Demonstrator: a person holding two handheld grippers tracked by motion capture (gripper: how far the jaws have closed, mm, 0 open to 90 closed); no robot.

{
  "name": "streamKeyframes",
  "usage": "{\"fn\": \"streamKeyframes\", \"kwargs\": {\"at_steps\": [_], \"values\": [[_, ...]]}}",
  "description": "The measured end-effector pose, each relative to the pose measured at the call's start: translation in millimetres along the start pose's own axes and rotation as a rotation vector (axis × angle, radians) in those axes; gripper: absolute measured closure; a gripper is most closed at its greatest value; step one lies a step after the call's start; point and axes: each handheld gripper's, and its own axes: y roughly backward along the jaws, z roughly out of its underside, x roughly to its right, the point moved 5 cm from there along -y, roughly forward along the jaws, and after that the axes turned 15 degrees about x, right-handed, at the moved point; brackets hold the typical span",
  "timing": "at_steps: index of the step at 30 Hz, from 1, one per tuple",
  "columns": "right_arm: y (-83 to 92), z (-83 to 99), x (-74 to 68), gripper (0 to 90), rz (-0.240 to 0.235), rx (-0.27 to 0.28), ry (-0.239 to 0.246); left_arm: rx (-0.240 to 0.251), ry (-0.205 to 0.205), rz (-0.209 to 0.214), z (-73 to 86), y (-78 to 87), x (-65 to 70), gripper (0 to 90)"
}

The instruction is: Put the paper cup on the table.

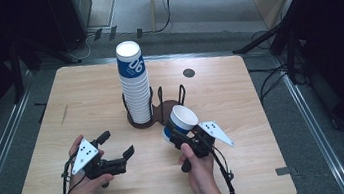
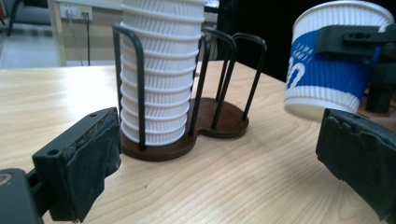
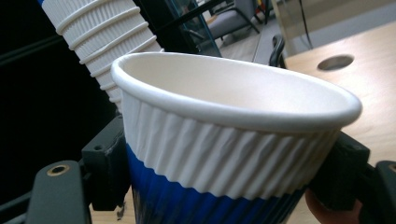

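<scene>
A tall stack of white ribbed paper cups (image 1: 133, 82) with a blue-banded one on top stands in a dark wire cup holder (image 1: 135, 123) near the table's middle. My right gripper (image 1: 180, 128) is shut on a single blue-and-white cup (image 1: 183, 118), held tilted just right of the holder. In the right gripper view both jaws press the sides of that cup (image 3: 224, 140). My left gripper (image 1: 117, 143) lies low at the front left, open and empty. Its view shows the stack (image 2: 159, 70), the holder (image 2: 219, 123) and the held cup (image 2: 331, 65) between wide pads (image 2: 93, 158).
The holder's right-hand slot (image 1: 170, 102) has no cups in it. A round cable hole (image 1: 188, 73) sits in the wooden table (image 1: 83, 88) behind it. Cables and dark stands lie on the floor beyond the table's far and right edges.
</scene>
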Motion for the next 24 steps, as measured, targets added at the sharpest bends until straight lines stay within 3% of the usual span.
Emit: {"fn": "streamKeyframes", "kwargs": {"at_steps": [4,12,14,18,24], "values": [[3.6,-8.7,7.4,20.8,-0.004,0.055,0.048,0.013,0.019,-0.02,-3.3,1.8,-5.8,1.3],[9.3,-19.8,30.0,20.7,0.031,0.087,0.202,-0.005,0.018,-0.048,-2.5,4.2,-15.6,1.3],[10.2,-20.7,35.8,20.7,0.04,0.093,0.203,-0.009,0.019,-0.055,-2.8,4.8,-17.5,1.3],[11.3,-22.8,47.1,20.6,0.071,0.078,0.253,-0.011,0.017,-0.065,-2.9,5.7,-21.4,1.3],[13.1,-30.6,64.4,20.5,0.112,0.094,0.25,-0.037,0.017,-0.078,-1.2,7.6,-29.2,1.3]]}}
